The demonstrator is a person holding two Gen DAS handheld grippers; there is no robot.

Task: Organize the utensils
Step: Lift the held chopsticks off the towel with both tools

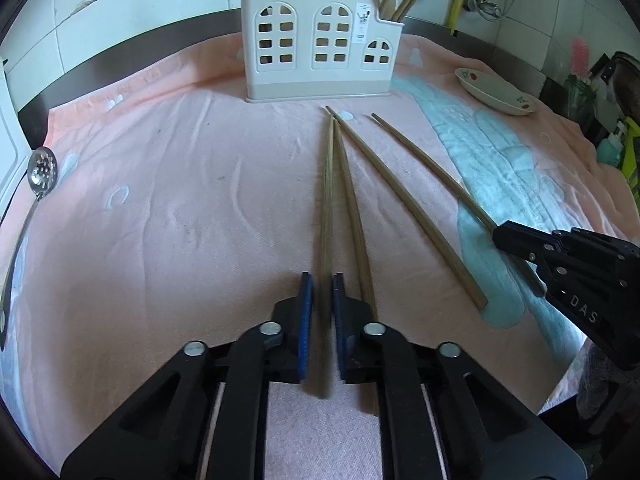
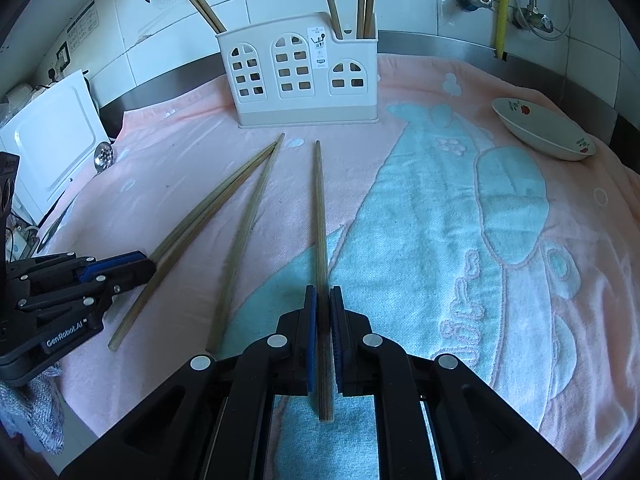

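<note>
Chopsticks lie on the pink towel (image 1: 160,200) before the white holder (image 1: 320,40). My left gripper (image 1: 320,304) is clamped on the leftmost chopstick (image 1: 327,200), my right gripper (image 2: 323,308) on the rightmost chopstick (image 2: 320,208). I judge this the grasp step; next, lift both and drop them upright into the holder.
</note>
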